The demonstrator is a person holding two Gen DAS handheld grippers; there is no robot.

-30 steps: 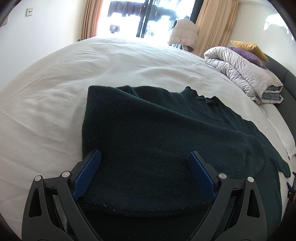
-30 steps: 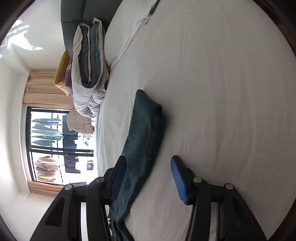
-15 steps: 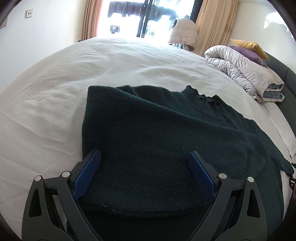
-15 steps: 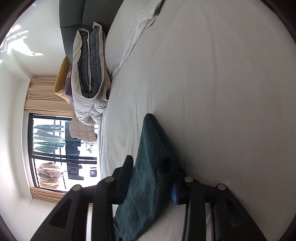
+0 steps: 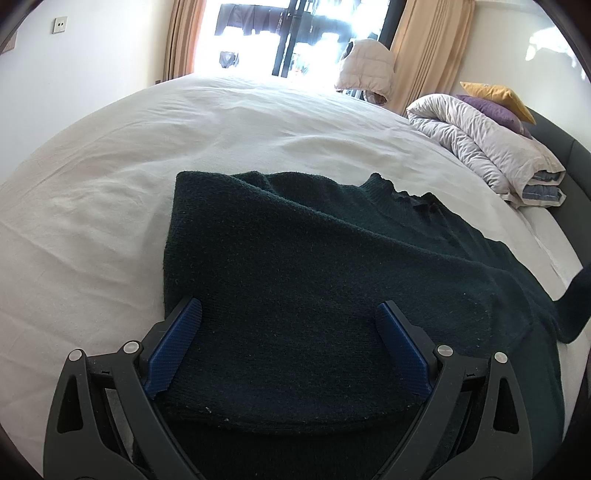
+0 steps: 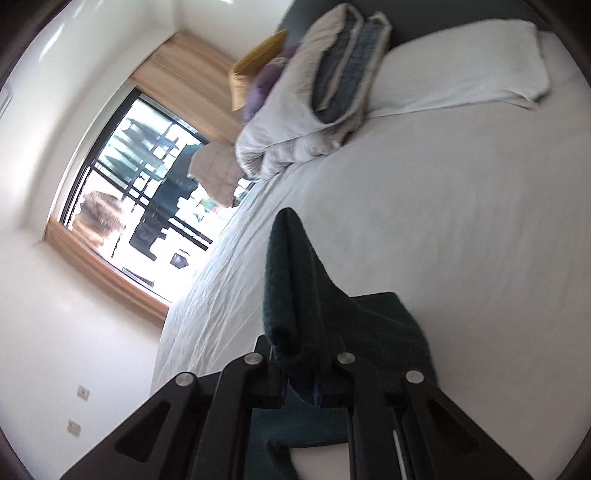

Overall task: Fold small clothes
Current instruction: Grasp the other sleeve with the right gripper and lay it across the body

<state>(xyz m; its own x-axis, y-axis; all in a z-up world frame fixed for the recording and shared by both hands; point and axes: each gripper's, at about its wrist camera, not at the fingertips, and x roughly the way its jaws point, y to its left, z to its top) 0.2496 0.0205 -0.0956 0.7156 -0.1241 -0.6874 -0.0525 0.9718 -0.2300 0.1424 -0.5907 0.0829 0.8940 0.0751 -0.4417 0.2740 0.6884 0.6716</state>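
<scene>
- Left wrist view: a dark green sweater (image 5: 314, 266) lies spread on the white bed sheet (image 5: 110, 206), its collar toward the far side and one side folded in, giving a straight edge on the left.
- The left gripper (image 5: 288, 325) sits low over the near hem of the sweater with its jaws wide apart; the blue pads (image 5: 173, 350) flank the fabric, one at each side, and do not pinch it.
- The near hem bulges up between the two fingers, with a second layer of the same knit under it.
- At the right edge of this view a sleeve (image 5: 574, 306) rises off the bed.
- Behind the sweater are a rolled pale duvet (image 5: 487, 147), a purple cushion (image 5: 495, 110) and a yellow cushion (image 5: 495, 92) against a dark headboard (image 5: 561, 147); further back are beige curtains (image 5: 428, 48) and a bright window (image 5: 288, 33).
- Right wrist view: the picture is rolled sideways and a little blurred.
- The right gripper (image 6: 306, 354) has just been closing and its jaws now stand narrow, clamped on the sleeve (image 6: 291, 280) of the sweater.
- The pinched cloth stands up in a peak above the fingers, lifted off the sheet (image 6: 461, 240), while more of the sweater hangs below the jaws.
- The duvet (image 6: 306, 122), the cushions and the window (image 6: 147, 184) show beyond, and a white pillow (image 6: 469, 70) lies at the head of the bed.
</scene>
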